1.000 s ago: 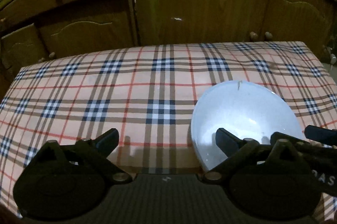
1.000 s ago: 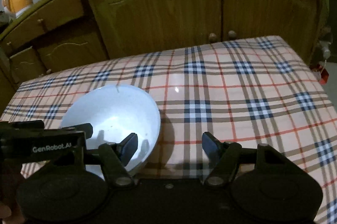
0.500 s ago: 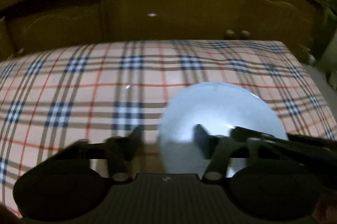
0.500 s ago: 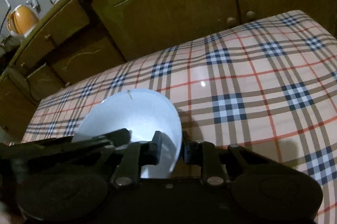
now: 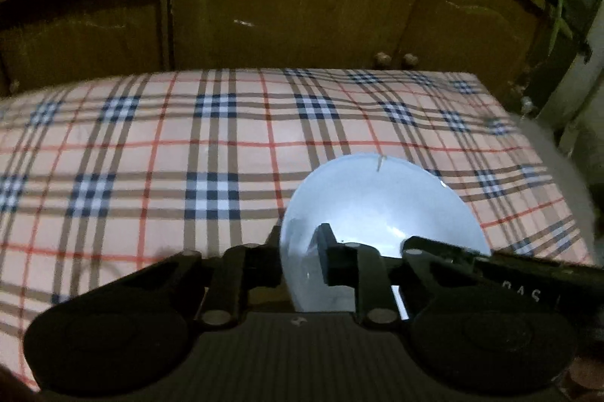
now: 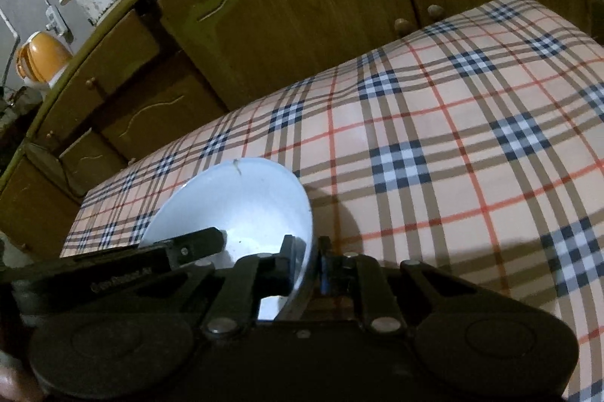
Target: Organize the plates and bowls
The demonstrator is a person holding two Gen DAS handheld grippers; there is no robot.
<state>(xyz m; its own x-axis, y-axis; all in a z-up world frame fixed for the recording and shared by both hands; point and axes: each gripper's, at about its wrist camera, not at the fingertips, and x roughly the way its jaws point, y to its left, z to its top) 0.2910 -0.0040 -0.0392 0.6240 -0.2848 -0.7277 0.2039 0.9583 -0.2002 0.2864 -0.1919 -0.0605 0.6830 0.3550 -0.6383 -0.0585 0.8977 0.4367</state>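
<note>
Gripping opposite sides of the white bowl [image 5: 381, 209], the left gripper [image 5: 298, 258] and the right gripper [image 6: 304, 260] each pinch its thin rim, one finger inside and one outside, probably to steady it for carrying. The bowl sits low at centre frame, smooth and glossy, over the plaid tablecloth [image 6: 453, 145]; it looks tilted, though contact is unclear.

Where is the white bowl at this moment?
The white bowl is above the plaid tablecloth, pinched at opposite rim sides by the left gripper and right gripper.
</note>
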